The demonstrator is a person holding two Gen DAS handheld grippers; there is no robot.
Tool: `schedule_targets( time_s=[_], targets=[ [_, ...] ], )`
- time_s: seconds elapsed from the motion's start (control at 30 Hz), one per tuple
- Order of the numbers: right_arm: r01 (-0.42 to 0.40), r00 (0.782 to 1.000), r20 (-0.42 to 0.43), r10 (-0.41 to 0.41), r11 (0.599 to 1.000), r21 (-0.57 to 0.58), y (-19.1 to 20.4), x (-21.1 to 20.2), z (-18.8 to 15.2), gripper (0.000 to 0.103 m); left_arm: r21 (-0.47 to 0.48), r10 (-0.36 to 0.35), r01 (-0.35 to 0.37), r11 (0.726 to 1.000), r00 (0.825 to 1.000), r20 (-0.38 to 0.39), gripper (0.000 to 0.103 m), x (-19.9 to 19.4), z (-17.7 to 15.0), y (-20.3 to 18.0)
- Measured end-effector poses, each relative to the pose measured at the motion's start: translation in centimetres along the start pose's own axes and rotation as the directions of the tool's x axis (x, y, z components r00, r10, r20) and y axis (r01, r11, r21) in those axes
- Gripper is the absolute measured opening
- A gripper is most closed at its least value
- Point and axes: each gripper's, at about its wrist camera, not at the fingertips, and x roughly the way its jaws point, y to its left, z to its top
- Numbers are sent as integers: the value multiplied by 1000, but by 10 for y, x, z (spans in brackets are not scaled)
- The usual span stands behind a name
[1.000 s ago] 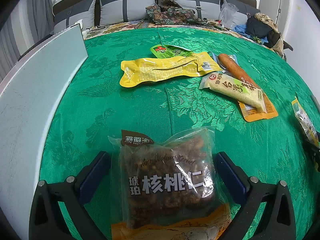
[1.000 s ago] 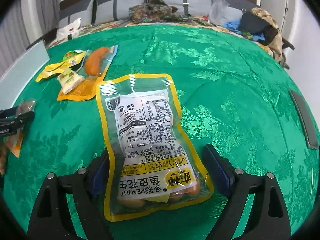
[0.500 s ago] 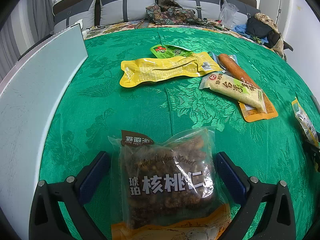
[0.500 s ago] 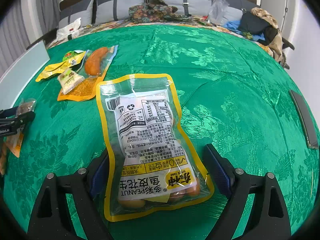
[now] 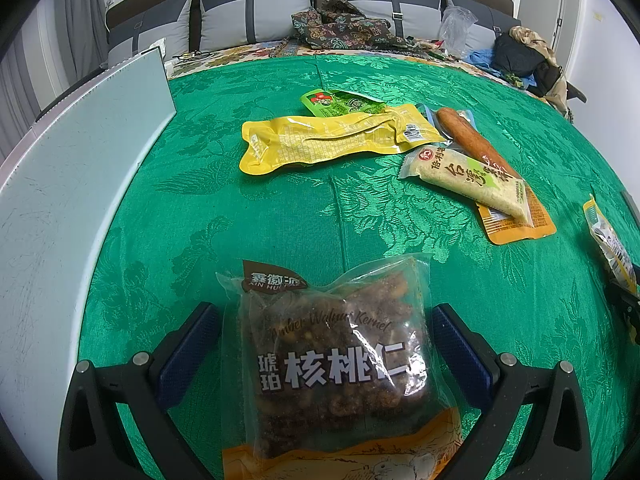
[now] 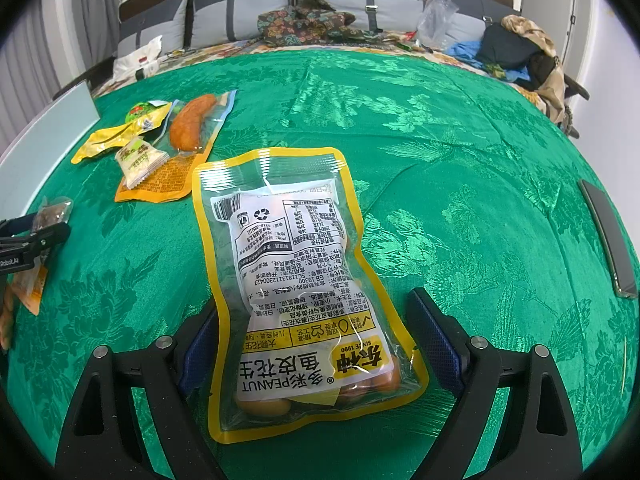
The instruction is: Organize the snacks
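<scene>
My left gripper [image 5: 324, 340] is shut on a clear bag of amber walnut kernels [image 5: 336, 356], its blue pads against the bag's two sides. My right gripper [image 6: 316, 332] is shut on a yellow-edged peanut packet [image 6: 296, 288], label side up. Further out on the green cloth lie a long yellow pouch [image 5: 332, 138], a small green packet [image 5: 340, 104], a sausage in an orange pack [image 5: 476, 148] and a pale bar-shaped snack [image 5: 468, 176]. The same group shows at the left in the right wrist view [image 6: 160, 144].
A pale board [image 5: 68, 184] stands along the left edge of the green cloth [image 5: 256, 216]. A dark flat phone-like object [image 6: 608, 236] lies near the right edge. Grey cushions [image 5: 256, 16], clothes and bags are piled at the back.
</scene>
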Motion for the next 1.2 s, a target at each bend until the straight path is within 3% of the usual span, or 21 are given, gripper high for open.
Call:
schedule_targets(
  time_s=[0.6,0.7,0.8,0.9,1.0,1.03,1.07,1.1,1.13,1.2],
  targets=[
    [0,1000,0,0,1000,0,0,0,0,90,-1,6,-6,1000,1000,0,103,0,-1,0],
    [0,1000,-1,0,1000,-3,0,0,0,91,17,-5,6,1000,999,-44,103,1,3,0],
    [-13,994,-107,11,1000,-15,-1,4,10,90,78,-43,57,995,985,-169,103,1,9,2],
    [-17,950,-313,9,1000,-23,2,18,35,90,101,-68,91,991,975,-211,103,-3,6,3],
    [-44,917,-398,25,998,-37,6,29,49,90,167,-48,89,982,971,-235,103,-7,-1,-7],
    [-62,912,-408,36,997,-50,8,31,52,88,172,-41,83,981,971,-236,101,-8,-2,-9],
    [-81,915,-400,52,995,-57,9,30,54,83,162,-46,85,983,972,-232,90,-10,-2,-8],
    [-96,917,-394,70,994,-47,8,28,54,74,130,-60,88,988,976,-211,83,-14,-2,-4],
    [-88,924,-376,67,995,-41,5,23,56,59,113,-53,76,991,980,-192,72,-17,-2,-2],
    [-129,914,-382,136,991,46,-5,17,55,58,64,-78,89,994,984,-162,69,-23,-3,5]
  ],
)
